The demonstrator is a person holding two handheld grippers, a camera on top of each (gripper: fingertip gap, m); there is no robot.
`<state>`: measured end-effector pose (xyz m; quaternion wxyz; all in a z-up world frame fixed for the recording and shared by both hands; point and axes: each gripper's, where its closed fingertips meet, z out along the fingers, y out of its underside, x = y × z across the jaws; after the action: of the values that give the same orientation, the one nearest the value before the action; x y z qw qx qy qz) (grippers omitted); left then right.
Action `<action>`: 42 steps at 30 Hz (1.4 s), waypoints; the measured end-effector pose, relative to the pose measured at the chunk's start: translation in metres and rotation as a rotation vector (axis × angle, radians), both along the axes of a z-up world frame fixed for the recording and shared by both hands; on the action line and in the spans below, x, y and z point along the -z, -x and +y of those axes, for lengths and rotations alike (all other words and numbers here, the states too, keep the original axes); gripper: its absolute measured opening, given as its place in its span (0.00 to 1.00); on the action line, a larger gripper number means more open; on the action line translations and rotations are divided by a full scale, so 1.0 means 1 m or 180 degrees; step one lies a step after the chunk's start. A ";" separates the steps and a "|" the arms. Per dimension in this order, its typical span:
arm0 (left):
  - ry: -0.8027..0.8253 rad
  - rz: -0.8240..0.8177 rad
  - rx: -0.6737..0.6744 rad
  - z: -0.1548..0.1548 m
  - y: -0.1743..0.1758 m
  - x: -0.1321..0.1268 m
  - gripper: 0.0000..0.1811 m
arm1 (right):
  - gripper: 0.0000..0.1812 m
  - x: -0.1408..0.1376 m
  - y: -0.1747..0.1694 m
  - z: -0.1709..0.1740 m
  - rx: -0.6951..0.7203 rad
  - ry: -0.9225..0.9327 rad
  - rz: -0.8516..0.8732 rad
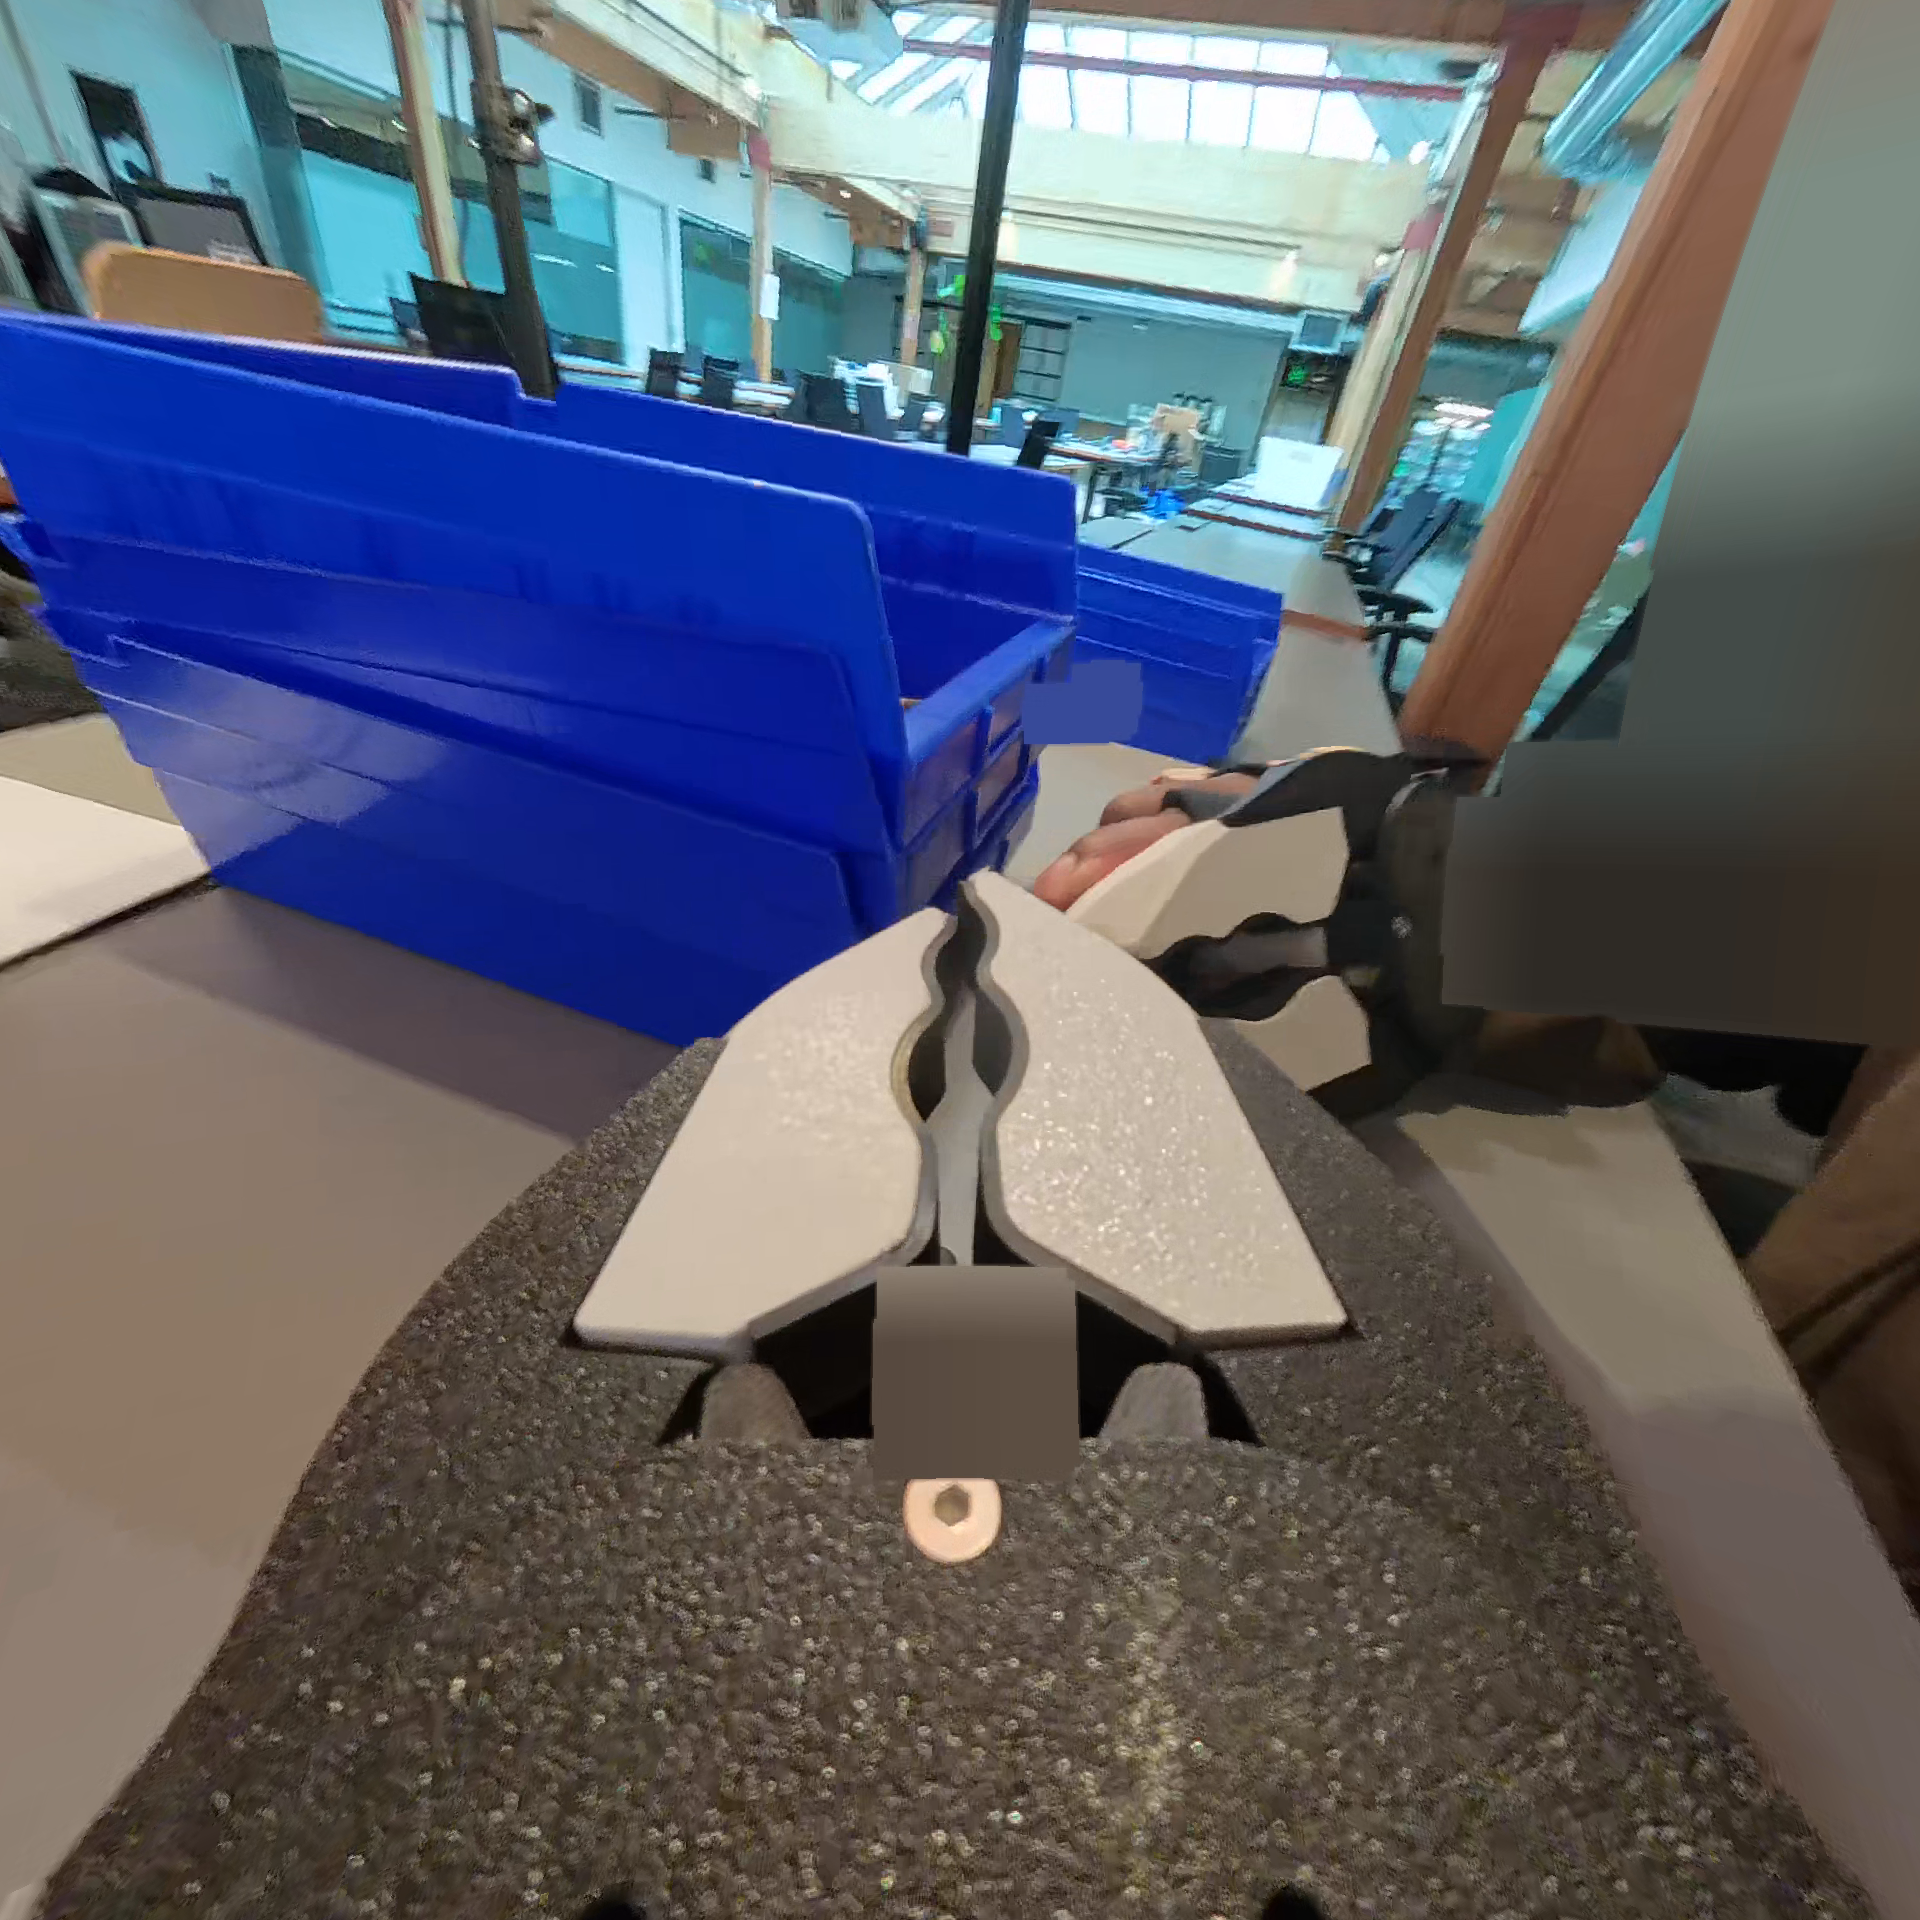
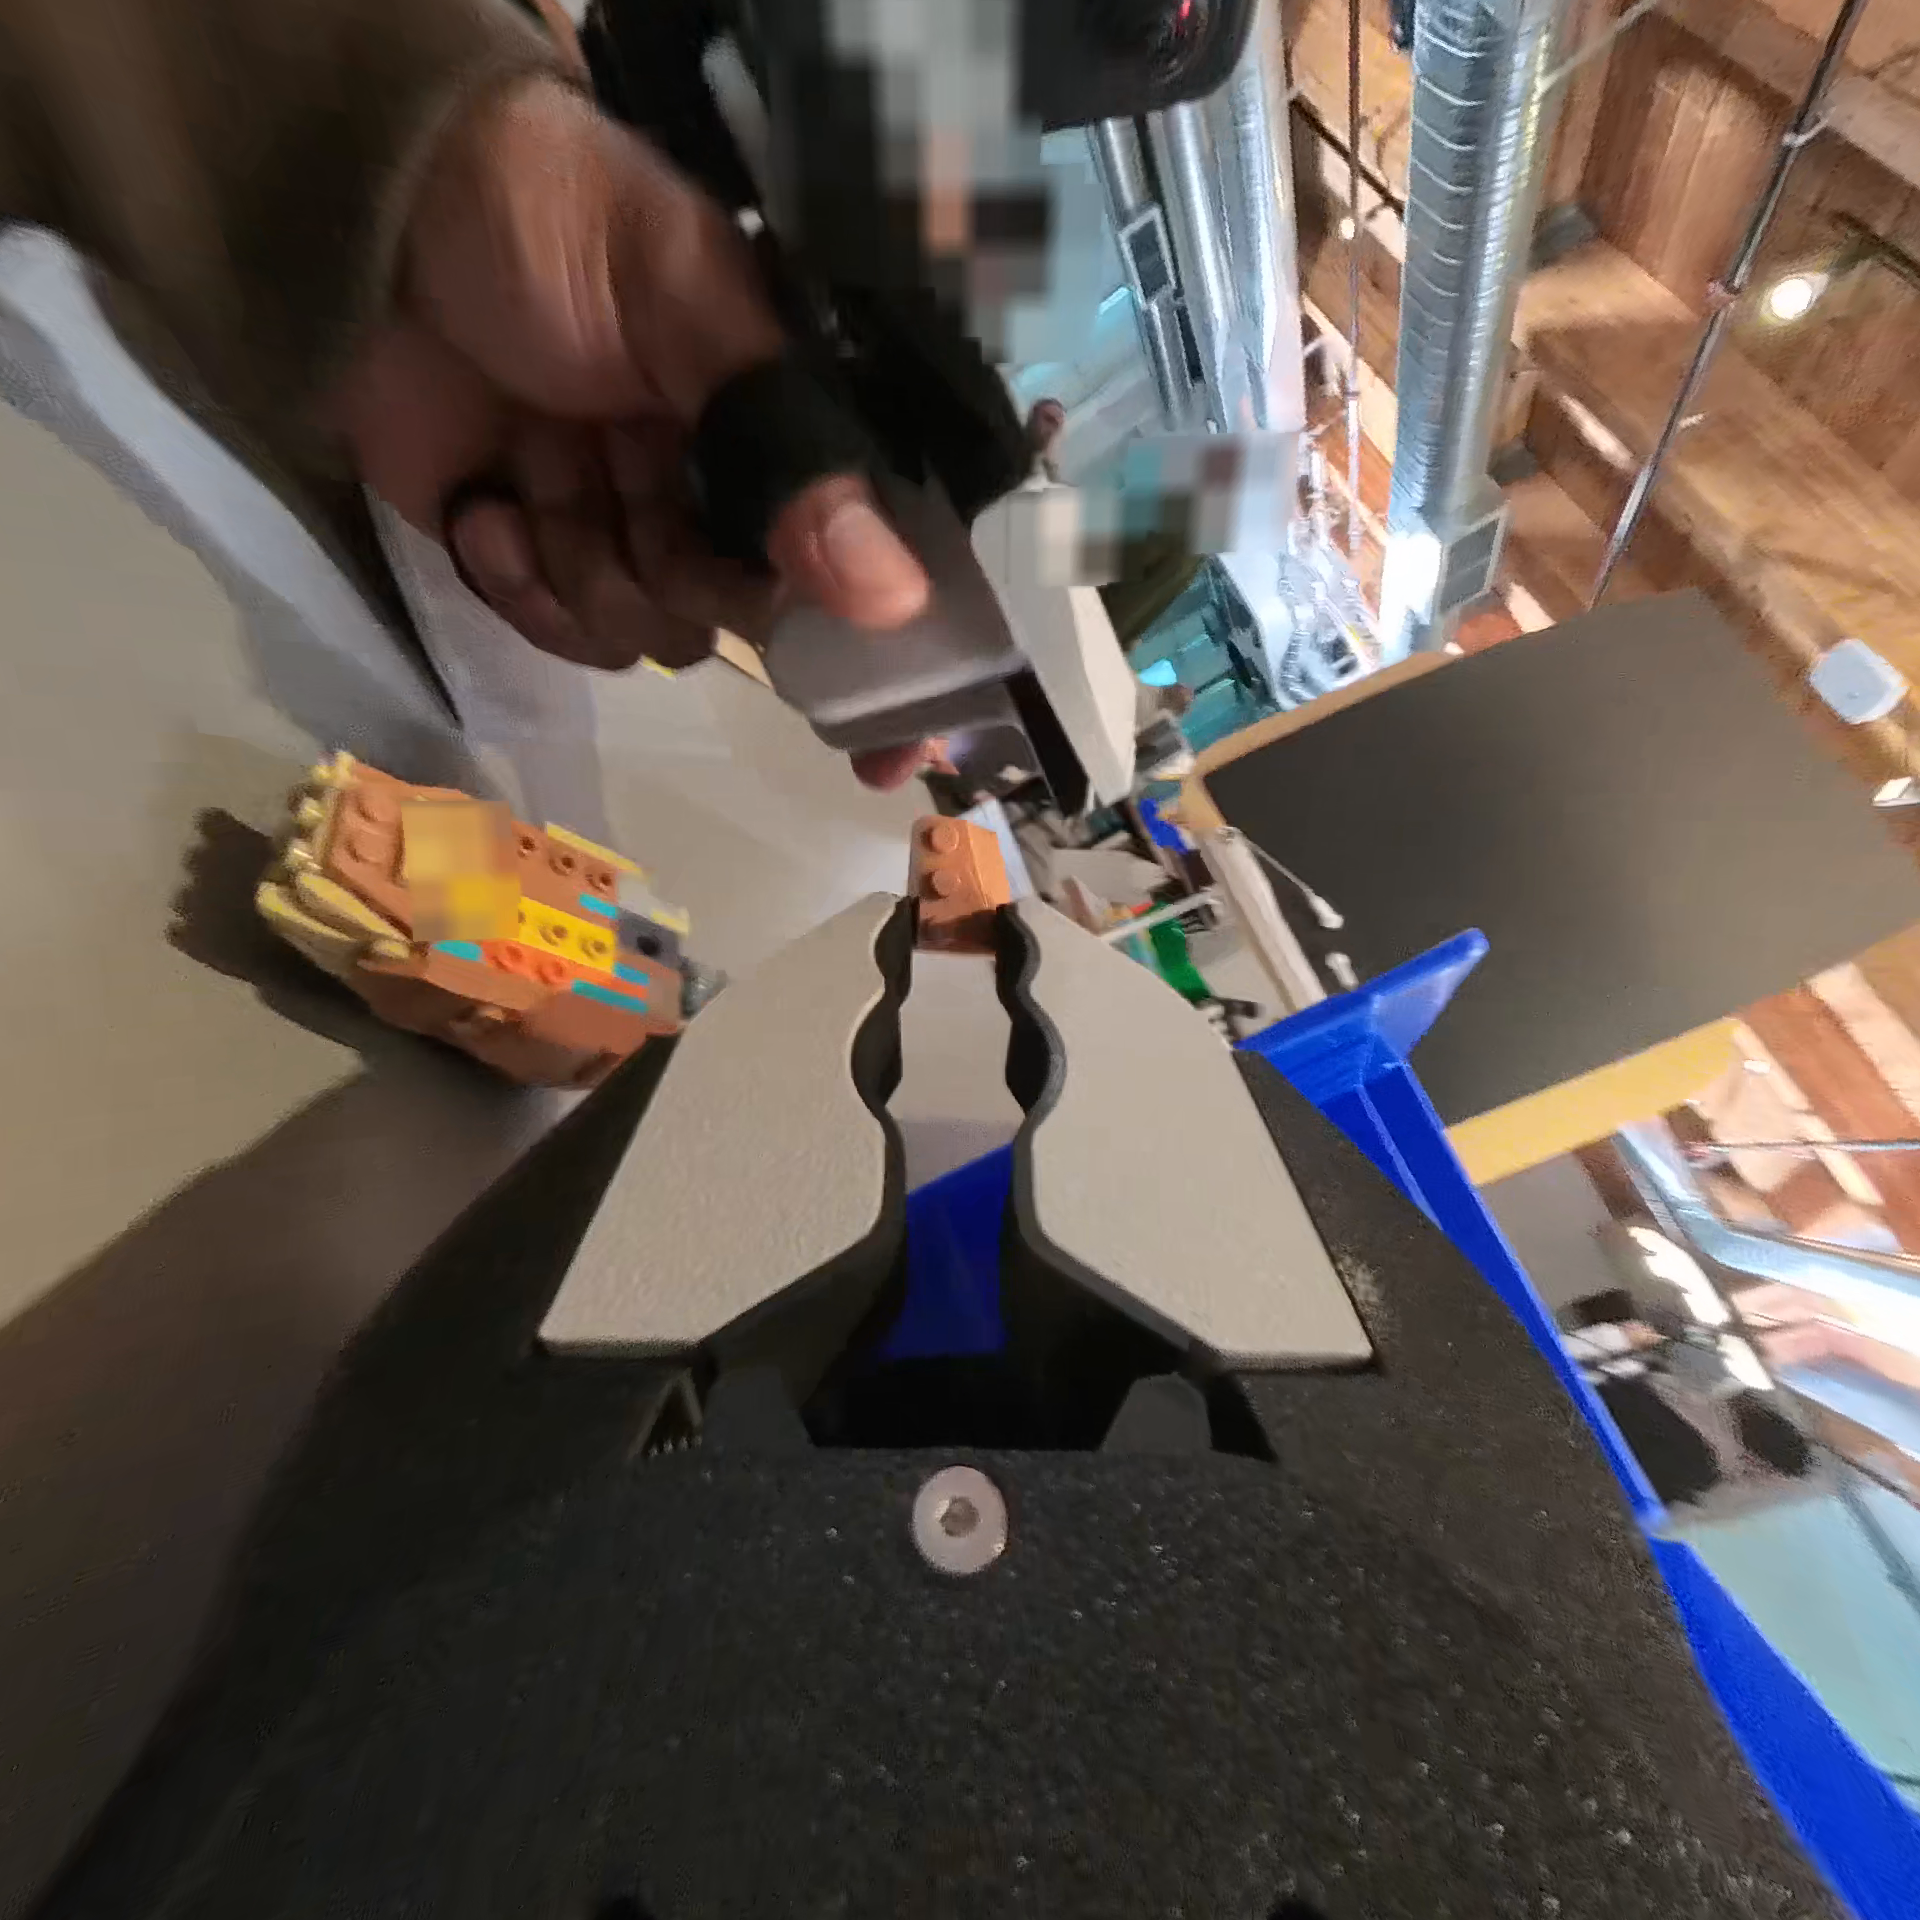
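Note:
My right gripper (image 2: 951, 920) is shut on a small brown studded brick (image 2: 954, 883), pinched at its fingertips above the corner of a blue bin (image 2: 1382, 1039). A brown, orange and yellow brick model (image 2: 468, 935) lies on the grey table (image 2: 125, 727) to its left. My left gripper (image 1: 971, 899) is shut and empty, just in front of the stacked blue bins (image 1: 499, 707). The right gripper's white fingers (image 1: 1236, 873) show close on its right. In the right wrist view a hand (image 2: 582, 343) holds the left gripper's grey fingers (image 2: 894, 665) just above the brick.
A dark board with a yellow edge (image 2: 1558, 810) juts out behind the bin. A white sheet (image 1: 73, 862) lies at the table's left. A wooden post (image 1: 1590, 416) stands at the right, and a black pole (image 1: 987, 229) rises behind the bins. Left and right tips are no more than a few centimetres apart.

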<state>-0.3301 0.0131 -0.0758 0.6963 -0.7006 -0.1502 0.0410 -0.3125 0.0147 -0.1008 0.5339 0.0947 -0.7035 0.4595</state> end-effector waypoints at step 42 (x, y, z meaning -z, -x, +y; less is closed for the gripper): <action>0.0043 -0.0949 0.0444 0.015 -0.012 0.023 0.06 | 0.09 -0.004 0.004 0.005 0.0364 -0.0279 0.0693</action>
<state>-0.3177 0.0281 -0.0989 0.6628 -0.7123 -0.2027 -0.1109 -0.3162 0.0197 -0.0970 0.6278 0.1270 -0.6650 0.3841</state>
